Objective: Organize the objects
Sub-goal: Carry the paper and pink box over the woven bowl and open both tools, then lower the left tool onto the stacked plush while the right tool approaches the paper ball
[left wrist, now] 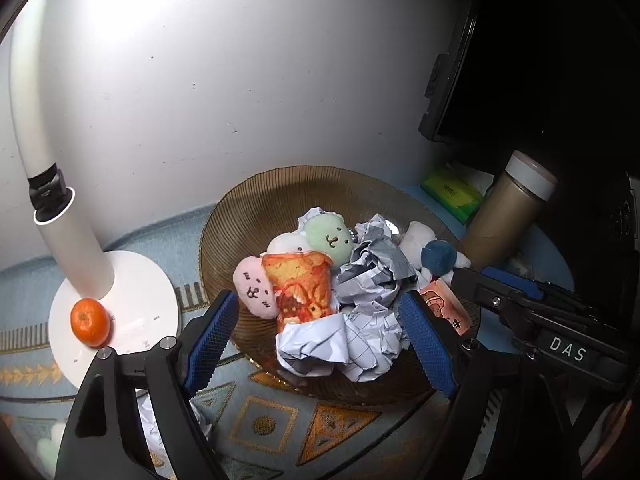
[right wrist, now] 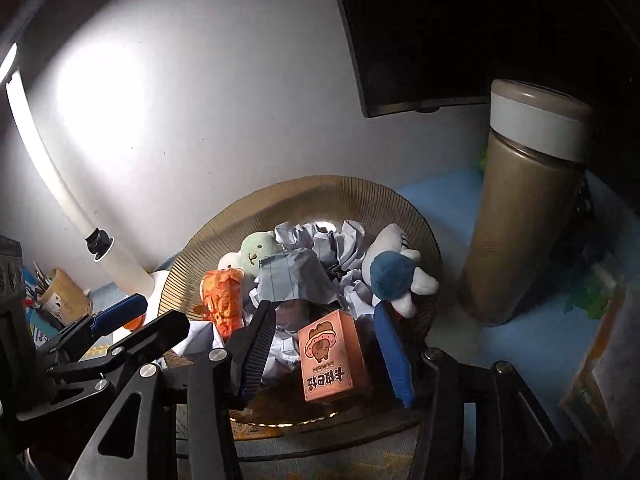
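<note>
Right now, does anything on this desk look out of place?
Yes. The small orange tangerine sits on the white round lamp base, outside the brown ribbed bowl that holds the toys and crumpled paper. More crumpled paper lies on the mat.

Setting: home desk area. Indicators: white desk lamp [left wrist: 80, 248], dark monitor [right wrist: 420, 32] against the wall, patterned cloth [left wrist: 264, 424] covering the table, thermos [right wrist: 520, 208], tissue pack [left wrist: 452, 196], pen cup [right wrist: 64, 296].

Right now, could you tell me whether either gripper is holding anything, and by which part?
Nothing is held. The left gripper and right gripper both stand open above the bowl, pads touching nothing.
</note>
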`<state>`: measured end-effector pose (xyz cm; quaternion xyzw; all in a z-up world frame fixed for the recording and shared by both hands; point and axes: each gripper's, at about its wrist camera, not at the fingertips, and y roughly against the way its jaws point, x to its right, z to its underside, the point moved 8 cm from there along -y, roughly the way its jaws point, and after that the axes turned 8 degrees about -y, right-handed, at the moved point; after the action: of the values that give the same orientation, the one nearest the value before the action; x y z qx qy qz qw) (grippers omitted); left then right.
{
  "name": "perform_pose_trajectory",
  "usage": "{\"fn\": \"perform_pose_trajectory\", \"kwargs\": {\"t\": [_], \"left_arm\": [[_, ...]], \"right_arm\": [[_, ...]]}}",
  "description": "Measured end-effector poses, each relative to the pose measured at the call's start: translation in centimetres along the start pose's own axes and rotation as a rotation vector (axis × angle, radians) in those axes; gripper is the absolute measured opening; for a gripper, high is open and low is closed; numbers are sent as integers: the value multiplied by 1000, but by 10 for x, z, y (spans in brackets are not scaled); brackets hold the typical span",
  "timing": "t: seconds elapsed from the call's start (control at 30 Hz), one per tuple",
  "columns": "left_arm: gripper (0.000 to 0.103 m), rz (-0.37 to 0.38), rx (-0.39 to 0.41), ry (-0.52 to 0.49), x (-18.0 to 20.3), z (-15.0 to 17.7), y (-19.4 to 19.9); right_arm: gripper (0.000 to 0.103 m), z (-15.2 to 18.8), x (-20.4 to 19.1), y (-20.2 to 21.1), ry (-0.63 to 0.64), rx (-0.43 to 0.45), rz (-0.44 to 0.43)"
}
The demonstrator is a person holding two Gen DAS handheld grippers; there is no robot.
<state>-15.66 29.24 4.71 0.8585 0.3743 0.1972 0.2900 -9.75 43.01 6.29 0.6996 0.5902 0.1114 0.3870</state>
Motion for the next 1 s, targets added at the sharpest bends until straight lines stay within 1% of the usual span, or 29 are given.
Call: {"fn": "perform_pose_trajectory", "kwargs": {"t": [0.1,0.23,0.27,0.3,0.33,0.4,0.47,0.6,0.7,0.77,0.87,1.0], "left_arm": [[82,3,8,15,-3,7,17],[82,-26,48,5,-7,15,57],[82,-34,65,-3,-9,18,72],[82,-44,80,-8,-11,19,85],[82,-57,93,-5,-15,21,101],[82,-71,120,19,-24,26,131],[82,-93,123,45,-35,36,154],[82,-169,84,92,-60,70,182],[82,-210,58,132,-81,103,188],[82,-217,31,171,-96,130,184],[82,-222,-5,233,-115,168,170],[82,-282,-46,241,-128,202,150]], "right_arm": [[50,6,-8,13,27,9,3],[50,16,-32,38,68,16,-38],[53,19,-39,45,80,20,-47],[61,23,-47,52,90,23,-57],[64,27,-54,59,98,26,-66],[65,37,-70,70,117,25,-87],[65,51,-89,75,145,7,-111],[65,89,-116,68,196,-58,-103],[65,123,-128,50,209,-129,-111],[65,142,-132,37,213,-167,-115],[65,165,-136,18,234,-194,-105],[65,185,-134,0,264,-214,-79]]}}
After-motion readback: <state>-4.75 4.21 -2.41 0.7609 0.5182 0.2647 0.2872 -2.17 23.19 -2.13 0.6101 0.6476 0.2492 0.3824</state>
